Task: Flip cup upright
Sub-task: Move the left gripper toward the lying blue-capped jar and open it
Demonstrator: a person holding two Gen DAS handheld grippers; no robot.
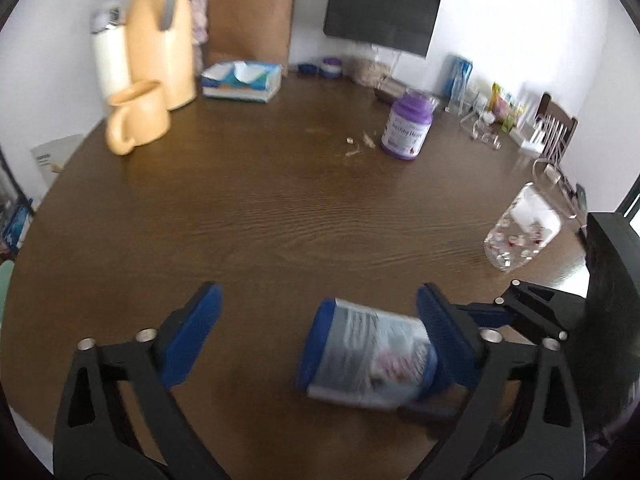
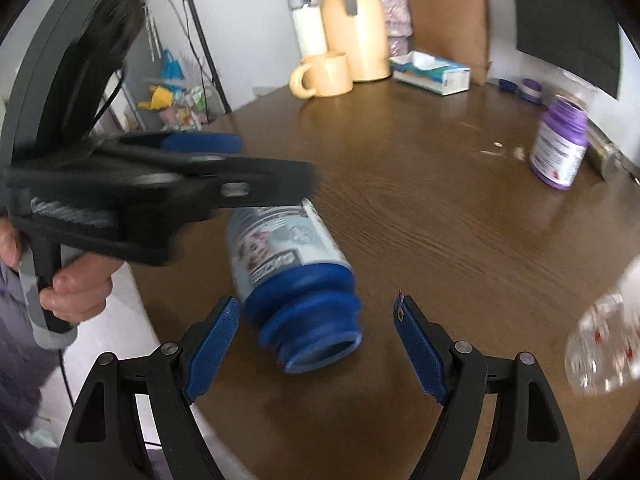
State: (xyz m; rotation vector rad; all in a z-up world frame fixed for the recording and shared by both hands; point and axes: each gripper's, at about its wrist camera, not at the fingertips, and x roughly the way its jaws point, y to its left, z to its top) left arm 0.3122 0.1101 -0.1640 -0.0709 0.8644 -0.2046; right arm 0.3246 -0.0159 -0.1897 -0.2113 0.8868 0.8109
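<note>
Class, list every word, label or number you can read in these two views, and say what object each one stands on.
"Healthy Heart" (uncertain, blurred): white label of the purple jar.
Blue cup, lying on its side: dark band of print on its label, too blurred to read.
Tissue box: no legible text.
Paper leaflet at the table's left edge: print too small to read.
Nothing else is readable.

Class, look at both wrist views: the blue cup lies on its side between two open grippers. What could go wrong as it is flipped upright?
1. The blue cup lies on its round side on the smooth wooden table, so a nudge may roll it away.
2. It lies near the table's edge and could fall off.
3. Both the left gripper and the right gripper are open and crowd the cup; their fingers may collide.
</note>
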